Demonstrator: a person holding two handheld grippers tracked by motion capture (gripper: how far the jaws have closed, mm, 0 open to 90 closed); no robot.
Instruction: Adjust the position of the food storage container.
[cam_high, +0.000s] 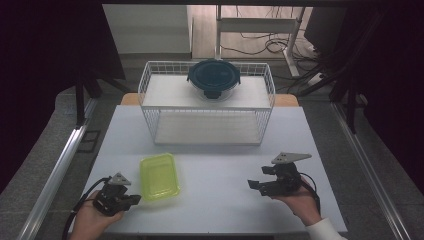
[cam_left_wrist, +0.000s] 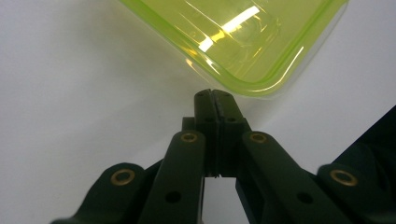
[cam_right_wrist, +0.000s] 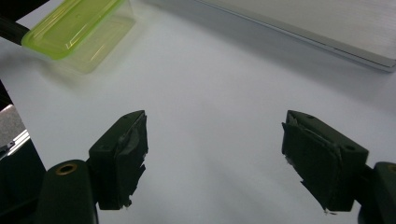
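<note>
We see the yellow-green container (cam_high: 159, 176) lying on the near left part of the tabletop (cam_high: 225, 165), in front of the white wire rack (cam_high: 207, 102). On the upper shelf of this rack stands a round container with a dark lid (cam_high: 213, 78); the lower shelf is bare.

Our left hand-held gripper (cam_high: 131, 200) is at the near left corner of the yellow-green container. In the left gripper view its jaws are pressed together, tip against tip, with nothing between them, and the rim of the container (cam_left_wrist: 261, 86) is just beyond the tips. We cannot tell if the tips touch the rim. Our right hand-held gripper (cam_high: 256, 184) waits at the near right, well apart from the container, and its jaws stand wide with only bare tabletop between them.

We judge that the work is at its beginning. The container is not held and not lifted. What is left is probably to take it and to place it in the rack.
</note>
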